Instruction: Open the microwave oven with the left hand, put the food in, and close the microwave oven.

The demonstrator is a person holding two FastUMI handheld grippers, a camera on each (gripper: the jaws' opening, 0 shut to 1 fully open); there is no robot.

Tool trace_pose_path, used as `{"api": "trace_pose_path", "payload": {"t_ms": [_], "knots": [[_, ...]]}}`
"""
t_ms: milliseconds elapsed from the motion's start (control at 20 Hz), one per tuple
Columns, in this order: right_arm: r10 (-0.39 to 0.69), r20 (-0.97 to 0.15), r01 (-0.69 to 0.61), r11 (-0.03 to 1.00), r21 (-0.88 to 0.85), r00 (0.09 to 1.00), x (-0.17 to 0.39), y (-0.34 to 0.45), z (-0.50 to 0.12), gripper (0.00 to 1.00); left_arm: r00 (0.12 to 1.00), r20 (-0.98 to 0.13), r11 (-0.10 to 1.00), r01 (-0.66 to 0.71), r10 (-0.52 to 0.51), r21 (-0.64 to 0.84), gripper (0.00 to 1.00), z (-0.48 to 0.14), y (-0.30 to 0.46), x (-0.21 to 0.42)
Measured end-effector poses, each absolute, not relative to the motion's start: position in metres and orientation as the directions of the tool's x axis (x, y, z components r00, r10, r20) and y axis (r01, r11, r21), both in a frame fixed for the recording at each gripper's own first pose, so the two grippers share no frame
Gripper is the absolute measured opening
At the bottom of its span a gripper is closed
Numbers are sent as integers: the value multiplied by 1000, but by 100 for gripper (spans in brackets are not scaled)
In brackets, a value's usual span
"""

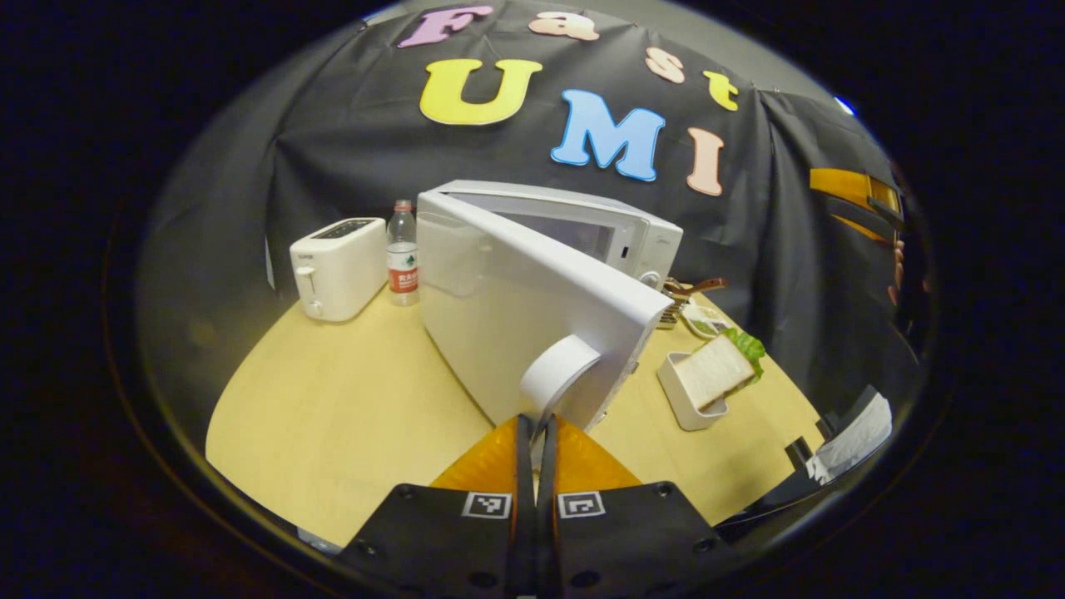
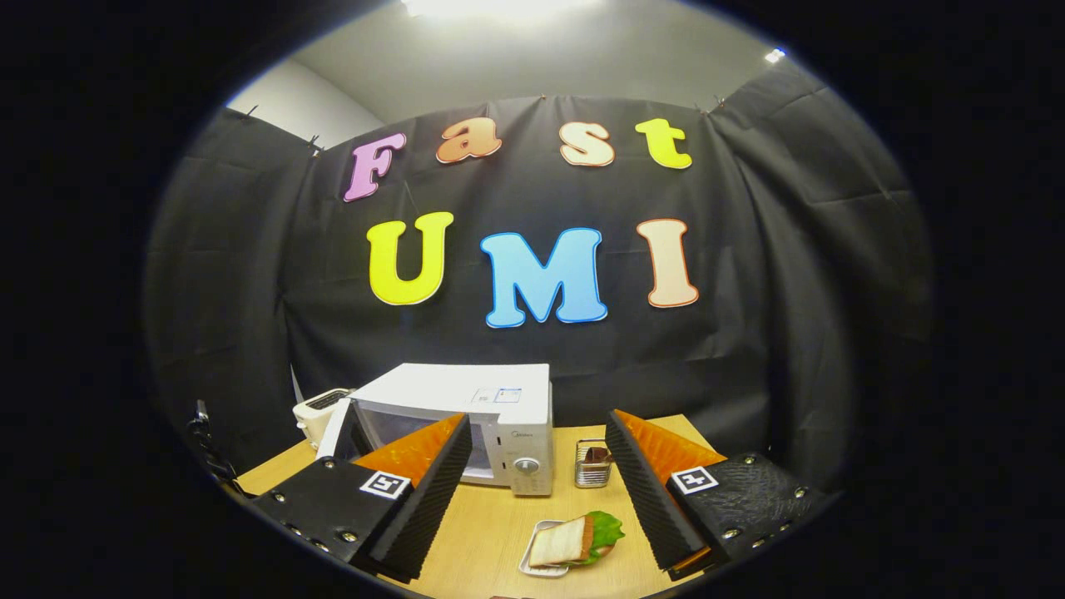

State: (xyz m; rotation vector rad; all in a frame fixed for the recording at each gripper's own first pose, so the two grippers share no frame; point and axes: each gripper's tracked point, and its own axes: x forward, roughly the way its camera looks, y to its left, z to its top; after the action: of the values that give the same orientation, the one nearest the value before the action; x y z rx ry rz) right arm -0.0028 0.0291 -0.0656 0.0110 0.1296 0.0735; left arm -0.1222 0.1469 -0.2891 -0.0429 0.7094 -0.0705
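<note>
- Pale wood desk (image 1: 333,416) carries everything; at its far left corner in the left gripper view stands a white toaster (image 1: 338,268).
- Just to the right of the toaster, a clear water bottle (image 1: 403,254) with a red label stands upright, between the toaster and the microwave.
- The white microwave oven (image 1: 582,225) sits at the far middle of the desk. Its door (image 1: 516,308) is swung partly open, out toward the near edge.
- A white round handle (image 1: 557,370) sticks out of the door's free edge. The left gripper (image 1: 534,428) has its fingers nearly together, and a thin edge of that handle sits between them; whether both fingers actually press on it I cannot tell.
- Right of the microwave, toward the far right corner, a small wire basket (image 2: 592,466) holds something dark.
- Nearer the right edge lies a white tray (image 1: 684,399) with the food, a sandwich (image 1: 717,368) of white bread and green lettuce, tilted up against the tray's wall.
- In the right gripper view the right gripper (image 2: 541,491) hangs above the desk with its fingers spread wide and nothing between them; the tray with the sandwich lies below the gap, toward the near edge.
</note>
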Motion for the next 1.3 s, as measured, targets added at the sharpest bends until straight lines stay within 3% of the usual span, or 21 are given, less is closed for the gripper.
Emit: {"api": "trace_pose_path", "payload": {"t_ms": [400, 800, 1300], "knots": [[75, -131, -75, 997, 3, 988, -12, 36, -67, 98, 754, -657, 1000, 14, -4, 10, 7, -278, 245, -153], [89, -204, -91, 996, -4, 975, -2, 47, -88, 98, 762, -641, 995, -91, 95, 39, 6, -273, 341, -154], [106, -354, -85, 994, 74, 929, 4, 19, -146, 98, 772, -621, 988, -153, 135, 24, 6, -263, 374, -165]]}}
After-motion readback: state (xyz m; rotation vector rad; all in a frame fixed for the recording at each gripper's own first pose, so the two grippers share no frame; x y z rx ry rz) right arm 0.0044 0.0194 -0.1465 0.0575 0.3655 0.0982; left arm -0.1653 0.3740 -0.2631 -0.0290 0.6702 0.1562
